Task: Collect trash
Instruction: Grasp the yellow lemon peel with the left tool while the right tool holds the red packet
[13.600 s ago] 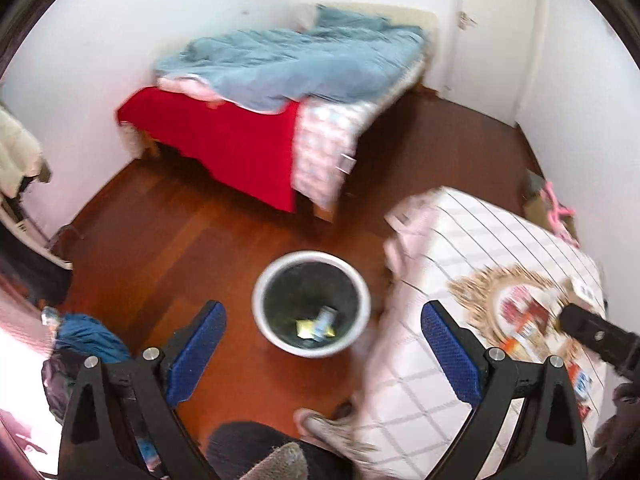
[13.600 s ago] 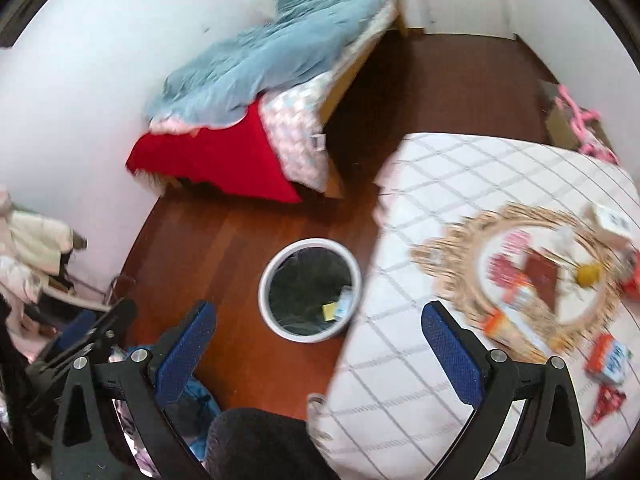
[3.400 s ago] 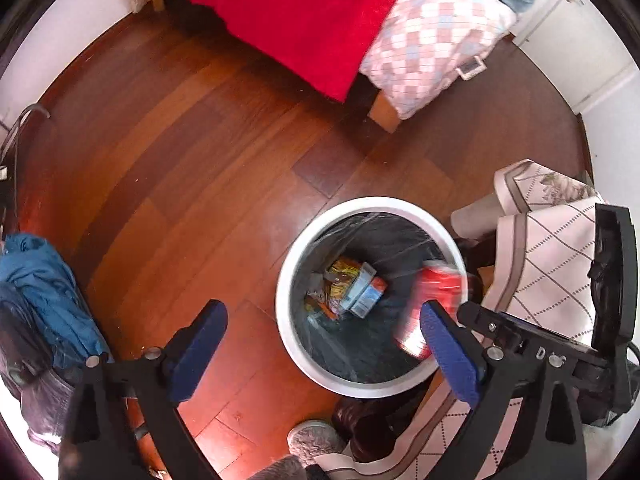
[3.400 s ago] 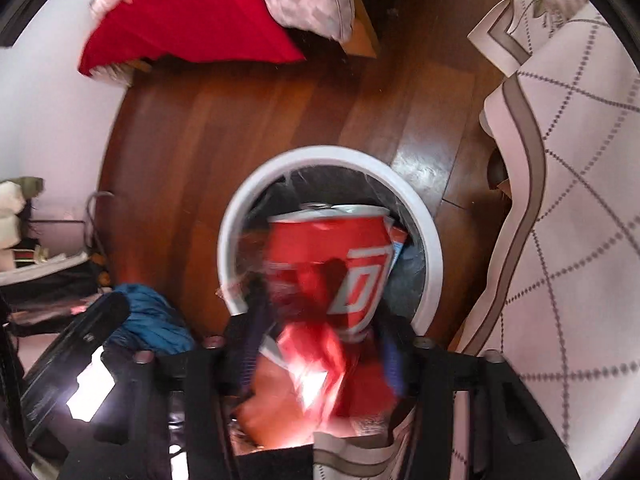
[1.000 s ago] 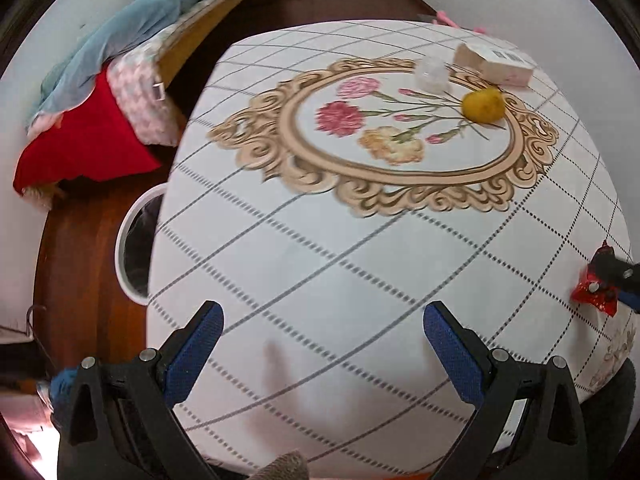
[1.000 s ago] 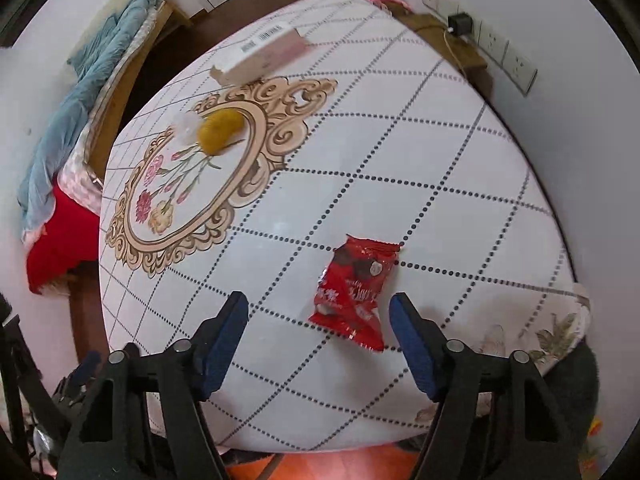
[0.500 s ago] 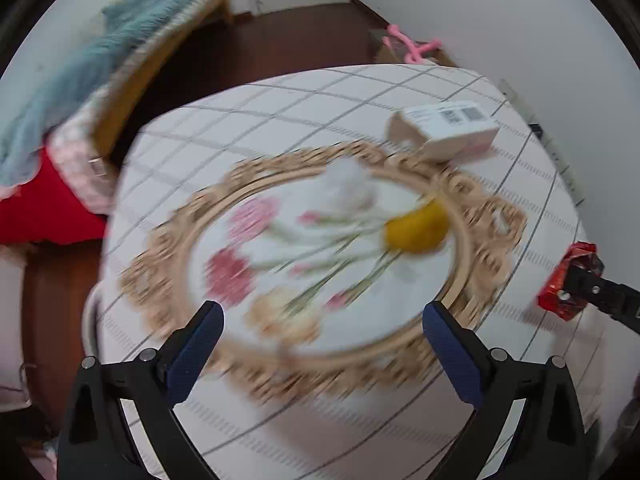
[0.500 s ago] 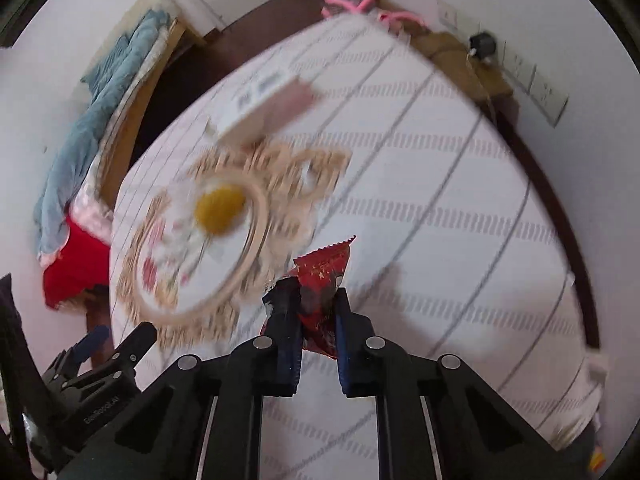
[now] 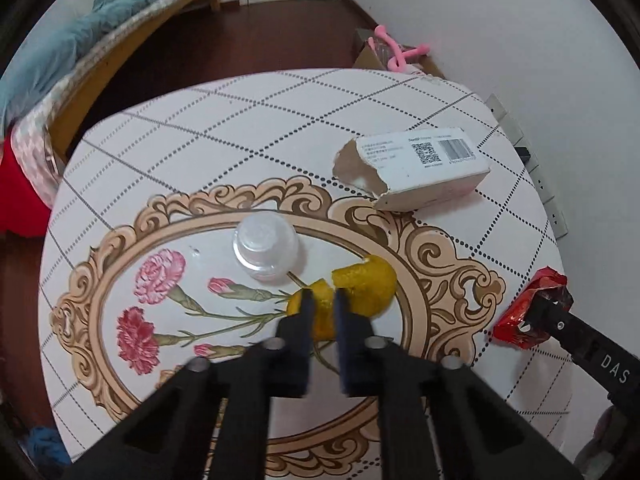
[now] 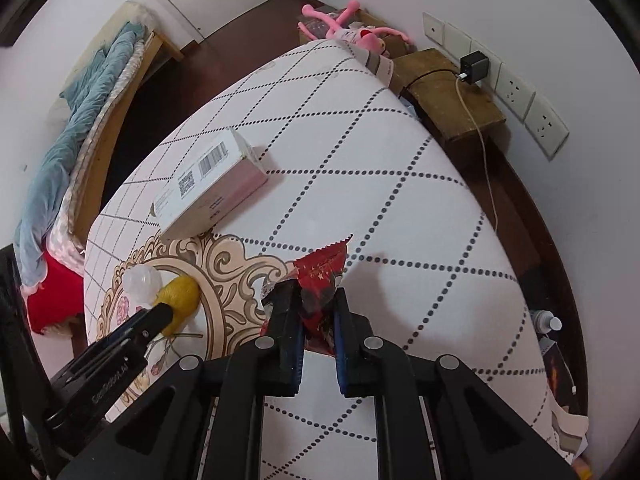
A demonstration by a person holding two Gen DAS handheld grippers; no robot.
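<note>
Big round tabletop [image 9: 168,128] under a white cloth with a dotted diamond grid and a flower medallion in the middle, bed [image 9: 80,40] off along the far wall. The bin isn't in either view right now.

Trash left on the cloth: a torn cardboard box [image 9: 416,168] with a barcode label toward the far edge, then a clear plastic cup [image 9: 266,246] sitting upside down inside the medallion, apart from the box.

Just beside the cup is the orange peel [image 9: 356,288], and the left gripper [image 9: 322,306] has just snapped its jaws closed on the near edge of it, with peel showing in the slit between them. The right gripper [image 10: 318,300] has its jaws clamped on the red snack wrapper [image 10: 320,276], which sticks up out of the tips over the cloth. So both hands look loaded.

My take on doing this bit well: lift both straight up before swinging away so the peel doesn't drag into the cup and knock it over. The peel grip looks like it's only on one edge, so I'd move it gently or it could tear and drop. The wrapper is slick foil, so keep it squeezed until it's right over the bin.
</note>
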